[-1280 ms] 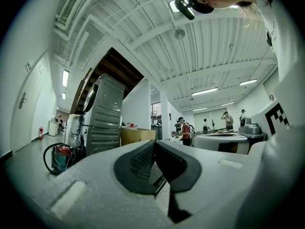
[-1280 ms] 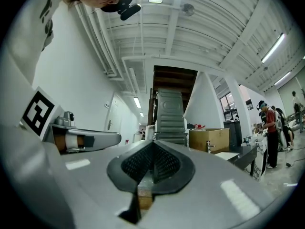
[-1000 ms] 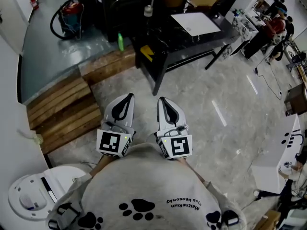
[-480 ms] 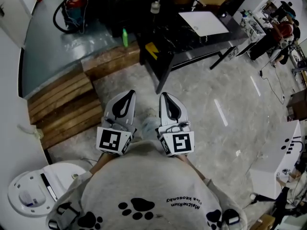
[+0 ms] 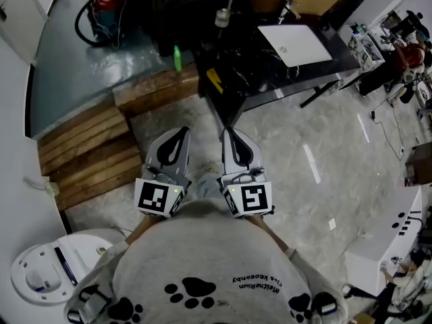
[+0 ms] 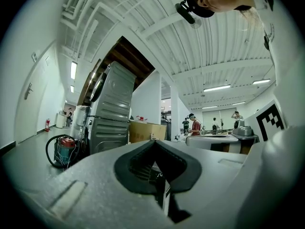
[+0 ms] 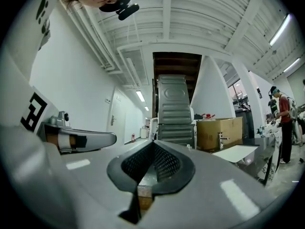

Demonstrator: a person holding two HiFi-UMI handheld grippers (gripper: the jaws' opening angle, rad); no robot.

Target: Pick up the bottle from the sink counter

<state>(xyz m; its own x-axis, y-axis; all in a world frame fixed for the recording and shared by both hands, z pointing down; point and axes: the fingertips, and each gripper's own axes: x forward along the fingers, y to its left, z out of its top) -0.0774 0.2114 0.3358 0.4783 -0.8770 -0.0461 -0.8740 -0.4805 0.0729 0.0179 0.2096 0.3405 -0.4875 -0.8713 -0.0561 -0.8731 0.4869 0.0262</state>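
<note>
Counter (image 5: 270,63) nearer; bottle (image 5: 221,17) well beyond right gripper (image 5: 229,133).

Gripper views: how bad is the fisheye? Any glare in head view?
Left gripper view: strong fisheye, dark corners, the left hand-held gripper soft up close. Right gripper view: same warp, ceiling light strips blown out. Head view: dim, glare streak on the floor.

Bottle (image 5: 222,17): small, pale, standing upright at the dark tabletop's left edge, 12 o'clock in the head view.
</note>
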